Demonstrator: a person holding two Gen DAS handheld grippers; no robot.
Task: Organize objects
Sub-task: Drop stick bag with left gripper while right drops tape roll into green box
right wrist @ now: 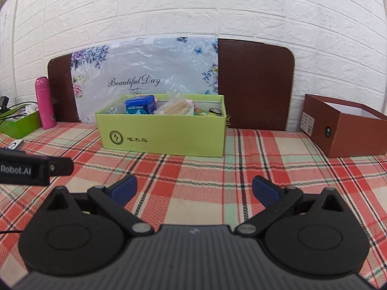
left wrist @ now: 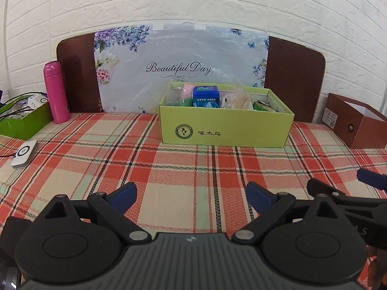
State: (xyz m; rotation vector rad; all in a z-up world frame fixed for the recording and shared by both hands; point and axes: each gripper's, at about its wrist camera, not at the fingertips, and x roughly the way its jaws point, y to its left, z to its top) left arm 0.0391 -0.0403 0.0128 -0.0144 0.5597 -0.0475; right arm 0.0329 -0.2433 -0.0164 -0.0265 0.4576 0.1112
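Left tool: blue-padded fingers spread wide, nothing between them, hovering over the desk covered in a red, cream and green plaid cloth. Right tool: fingers likewise apart and empty, over the same cloth. The right tool's fingers also show at the right edge of the left wrist view, and a black part of the left tool labelled "Robot.AI" enters the right wrist view from the left; the two tools are side by side.

Open lime-green cardboard box with a round logo stands on the cloth ahead of both tools, well apart from them. Inside it: a blue rectangular tin upright near the middle, a clear bag of pale wooden sticks just right of the tin, and a small green packet toward the right end. Other contents are too cluttered to identify.

Open reddish-brown cardboard box sits to the right, its white interior showing. A pink cylindrical flask stands upright at left, beside a second green box holding cables. A white flat device with a round ring lies on the cloth nearby. A floral "Beautiful Day" sheet leans against a dark brown board before a white brick wall.
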